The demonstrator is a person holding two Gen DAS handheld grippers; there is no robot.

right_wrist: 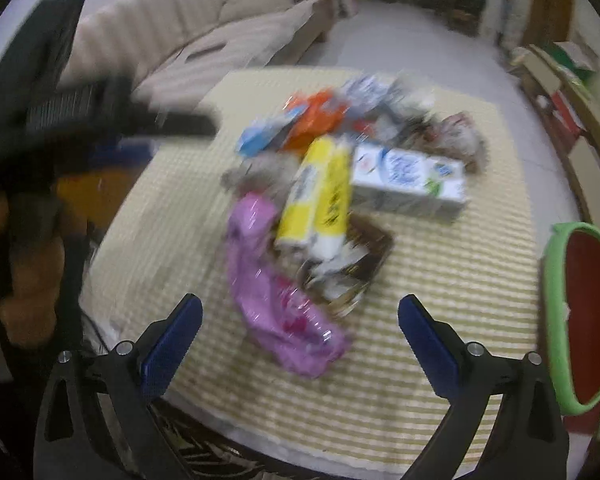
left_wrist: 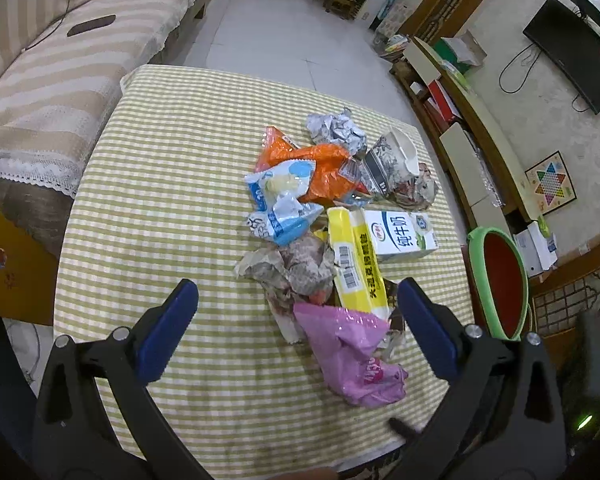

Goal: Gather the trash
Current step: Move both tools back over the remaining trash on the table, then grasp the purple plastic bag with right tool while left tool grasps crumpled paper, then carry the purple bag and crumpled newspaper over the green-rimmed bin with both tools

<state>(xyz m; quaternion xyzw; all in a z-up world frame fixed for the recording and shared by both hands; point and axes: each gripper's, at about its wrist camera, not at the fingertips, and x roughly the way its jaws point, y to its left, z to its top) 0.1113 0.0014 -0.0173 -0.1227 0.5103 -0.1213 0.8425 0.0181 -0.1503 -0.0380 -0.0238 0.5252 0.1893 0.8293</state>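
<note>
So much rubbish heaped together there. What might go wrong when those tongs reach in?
The pink bag lies nearest both open tongs, so they may go for the same piece and collide. The yellow pack lies over other scraps, so lifting one piece may drag neighbours along. The bin stands beyond the table edge, so a loose wrapper might drop short.

The left claw [left_wrist: 298, 292] has 2 black, angular fingers, each tipped with a blue pad [left_wrist: 168, 330] and fastened with silver round-headed screws. The right claw [right_wrist: 300, 306] is built identically, its black frame pierced by triangular cut-outs.
</note>
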